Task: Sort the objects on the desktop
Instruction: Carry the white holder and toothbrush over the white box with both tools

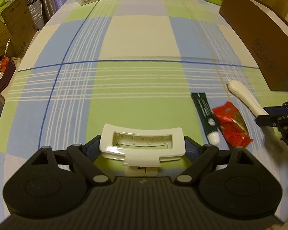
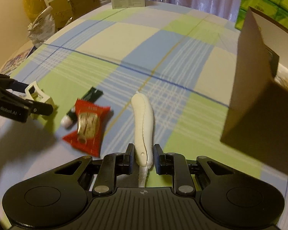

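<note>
Fingers (image 1: 94, 143) of the left gripper (image 1: 142, 145) clamp a white hair claw clip (image 1: 142, 140), while the right gripper (image 2: 143, 156) brackets, slightly agape, a white handle (image 2: 144, 118) at 12 o'clock, presumably for sorting into the cardboard box (image 2: 259, 88).

checked tablecloth (image 1: 140, 38) | on it: dark tube (image 1: 205, 115), red packet (image 1: 231, 126), brown box (image 1: 259, 44)

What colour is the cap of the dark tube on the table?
White; the cap of the dark green tube shows best in the left wrist view.
</note>
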A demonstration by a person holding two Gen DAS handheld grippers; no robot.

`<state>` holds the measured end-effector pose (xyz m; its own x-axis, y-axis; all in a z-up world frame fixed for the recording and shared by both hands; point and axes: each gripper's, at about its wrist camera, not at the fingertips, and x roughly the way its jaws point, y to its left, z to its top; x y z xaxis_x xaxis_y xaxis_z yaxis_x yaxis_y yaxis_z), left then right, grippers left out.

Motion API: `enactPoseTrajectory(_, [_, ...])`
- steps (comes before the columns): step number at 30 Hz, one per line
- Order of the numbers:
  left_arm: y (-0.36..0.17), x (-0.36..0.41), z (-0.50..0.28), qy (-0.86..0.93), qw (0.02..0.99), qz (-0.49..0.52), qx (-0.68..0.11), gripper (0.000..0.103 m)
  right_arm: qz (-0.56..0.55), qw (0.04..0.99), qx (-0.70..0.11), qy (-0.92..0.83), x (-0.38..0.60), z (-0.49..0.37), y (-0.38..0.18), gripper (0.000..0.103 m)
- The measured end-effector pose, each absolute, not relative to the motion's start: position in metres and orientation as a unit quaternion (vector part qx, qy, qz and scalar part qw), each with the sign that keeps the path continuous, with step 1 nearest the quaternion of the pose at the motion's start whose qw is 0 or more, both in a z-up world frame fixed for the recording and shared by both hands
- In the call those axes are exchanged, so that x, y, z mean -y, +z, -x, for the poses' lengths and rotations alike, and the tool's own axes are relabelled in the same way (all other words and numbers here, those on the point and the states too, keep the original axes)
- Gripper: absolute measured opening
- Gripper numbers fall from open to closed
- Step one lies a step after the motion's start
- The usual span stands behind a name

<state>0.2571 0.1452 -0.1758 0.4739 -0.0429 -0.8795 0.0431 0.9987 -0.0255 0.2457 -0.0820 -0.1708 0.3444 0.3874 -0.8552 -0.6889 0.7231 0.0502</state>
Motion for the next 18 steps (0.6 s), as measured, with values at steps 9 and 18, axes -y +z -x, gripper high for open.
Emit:
enactPoseTrajectory(9, [-0.168,-0.129,-0.237,-0.041,0.853,0.001,-0.520,0.085,0.121,0.797,-0.497,0.322,0.117,-0.228,-0.164,0.017])
enactPoseTrajectory(18, [-0.134,-0.098,-0.223,-0.075,0.868,-0.006,-0.491,0.085,0.072,0.803,-0.498,0.319,0.148,-0.212,-0.141,0.017])
